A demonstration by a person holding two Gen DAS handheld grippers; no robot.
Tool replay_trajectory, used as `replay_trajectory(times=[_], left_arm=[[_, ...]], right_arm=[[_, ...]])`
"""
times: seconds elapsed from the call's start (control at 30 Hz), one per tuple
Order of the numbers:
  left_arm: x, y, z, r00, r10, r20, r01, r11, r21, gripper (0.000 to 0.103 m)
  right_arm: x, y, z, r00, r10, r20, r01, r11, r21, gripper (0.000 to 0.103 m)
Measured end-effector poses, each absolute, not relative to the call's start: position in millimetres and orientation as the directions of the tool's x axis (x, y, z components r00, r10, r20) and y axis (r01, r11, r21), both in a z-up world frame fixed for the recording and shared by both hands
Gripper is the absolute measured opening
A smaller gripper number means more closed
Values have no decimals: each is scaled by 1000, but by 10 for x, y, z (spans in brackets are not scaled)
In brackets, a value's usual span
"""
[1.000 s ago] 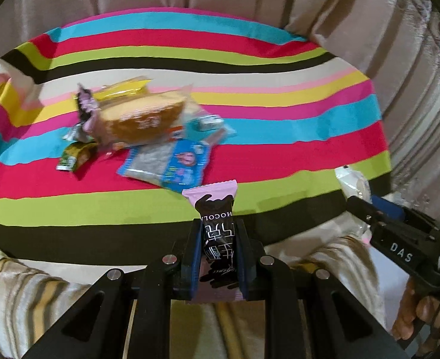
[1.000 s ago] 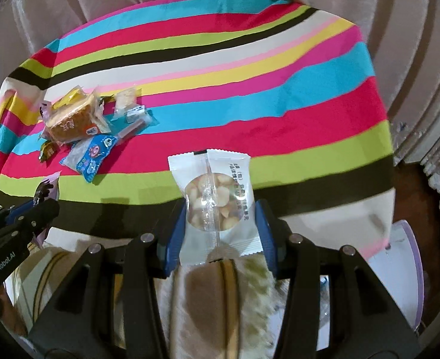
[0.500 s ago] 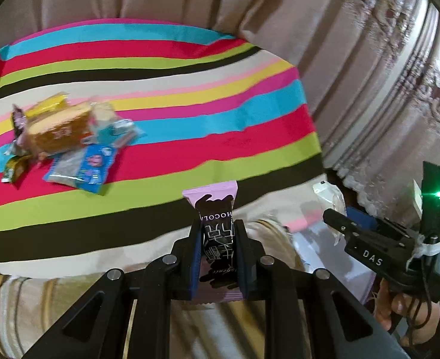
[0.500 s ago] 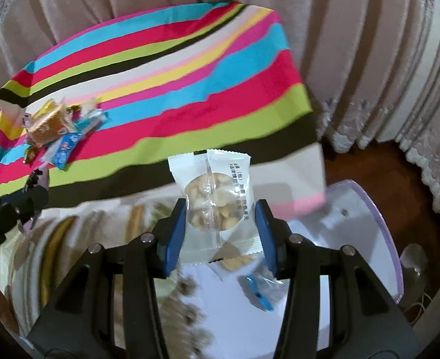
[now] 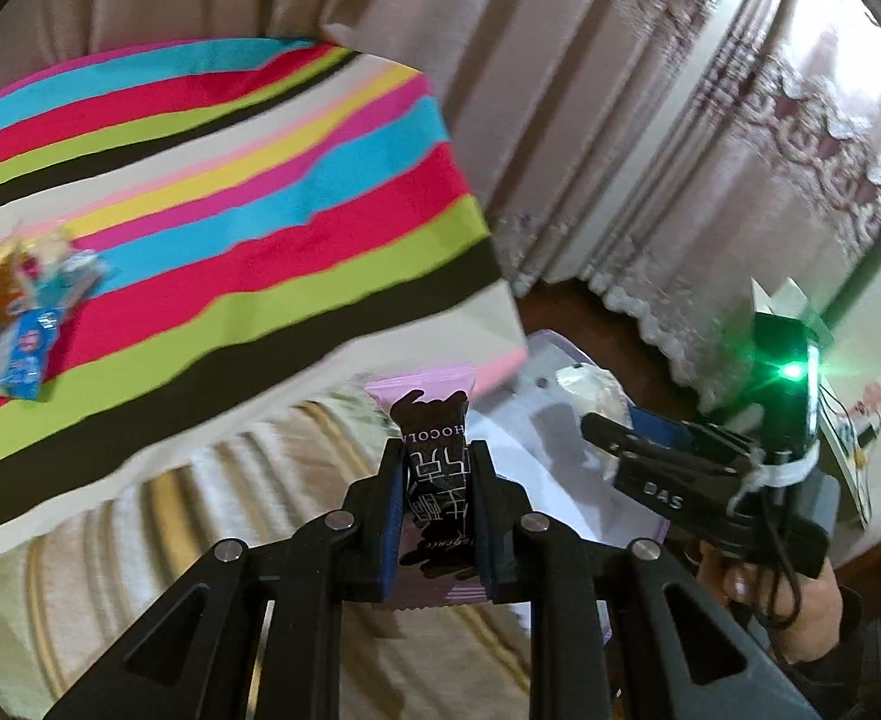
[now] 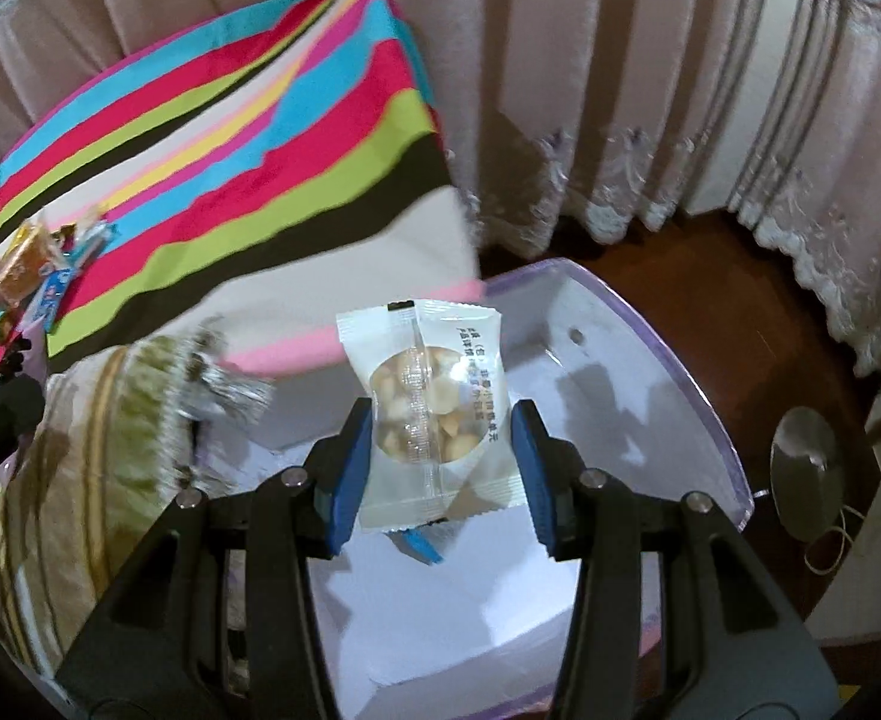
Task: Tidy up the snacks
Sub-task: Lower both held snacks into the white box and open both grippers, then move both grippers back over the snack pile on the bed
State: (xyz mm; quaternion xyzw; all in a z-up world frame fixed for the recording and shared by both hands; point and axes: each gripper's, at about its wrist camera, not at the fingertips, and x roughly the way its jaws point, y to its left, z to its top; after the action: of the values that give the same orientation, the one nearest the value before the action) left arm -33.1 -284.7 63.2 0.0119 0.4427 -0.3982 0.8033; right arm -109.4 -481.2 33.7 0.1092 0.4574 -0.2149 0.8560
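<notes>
My left gripper (image 5: 437, 465) is shut on a pink and brown chocolate bar (image 5: 434, 474) and holds it above the bed's edge, next to a white bin (image 5: 551, 360). My right gripper (image 6: 443, 426) is shut on a white nut packet (image 6: 434, 408) and holds it over the white bin (image 6: 668, 360) with its purple rim. The right gripper also shows in the left wrist view (image 5: 596, 423) with the packet (image 5: 590, 390) in it. A pile of snacks (image 5: 14, 300) lies at the left of the striped cover (image 5: 248, 192); it also shows in the right wrist view (image 6: 38, 270).
A small blue wrapper (image 6: 419, 543) lies in the bin under the packet. Beige curtains (image 6: 590, 90) hang behind, over a dark wood floor (image 6: 680, 258). A fringed striped blanket (image 6: 110, 450) covers the bed's side. A round metal thing (image 6: 806, 468) stands on the floor at the right.
Both grippers have swung right, away from the snack pile and off the striped cover. The right gripper with the nut packet is now over the bin; the left one nears it.
</notes>
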Motion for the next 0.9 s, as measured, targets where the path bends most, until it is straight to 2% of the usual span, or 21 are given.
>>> replay_trajectory(times=[0.2, 0.27, 0.3, 0.33, 0.4, 0.67, 0.9], left_arm=[[-471, -3058, 603, 221, -639, -736, 692, 635, -343, 24], [-488, -3077, 596, 230, -628, -743, 695, 641, -327, 36], [-485, -3073, 593, 253, -614, -747, 691, 656, -304, 50], [-486, -3064, 609, 282, -601, -748, 687, 671, -280, 62], [-478, -3009, 659, 349, -574, -741, 672, 704, -230, 68], [-297, -2786, 695, 496, -437, -750, 566, 818, -101, 74], [-143, -2562, 697, 560, -347, -752, 475, 878, -52, 75]], right_arm=[[-1225, -4943, 291, 462, -287, -839, 505, 863, -17, 54], [-1237, -4954, 297, 459, -294, -838, 509, 860, -23, 60], [-1232, -4960, 294, 460, -294, -838, 508, 861, -23, 62], [-1228, -4967, 294, 462, -297, -836, 508, 861, -25, 69], [-1210, -4936, 314, 469, -312, -826, 504, 863, -39, 77], [-1088, -4735, 438, 513, -318, -797, 476, 878, -45, 91], [-947, -4481, 547, 542, -339, -769, 440, 894, -84, 92]])
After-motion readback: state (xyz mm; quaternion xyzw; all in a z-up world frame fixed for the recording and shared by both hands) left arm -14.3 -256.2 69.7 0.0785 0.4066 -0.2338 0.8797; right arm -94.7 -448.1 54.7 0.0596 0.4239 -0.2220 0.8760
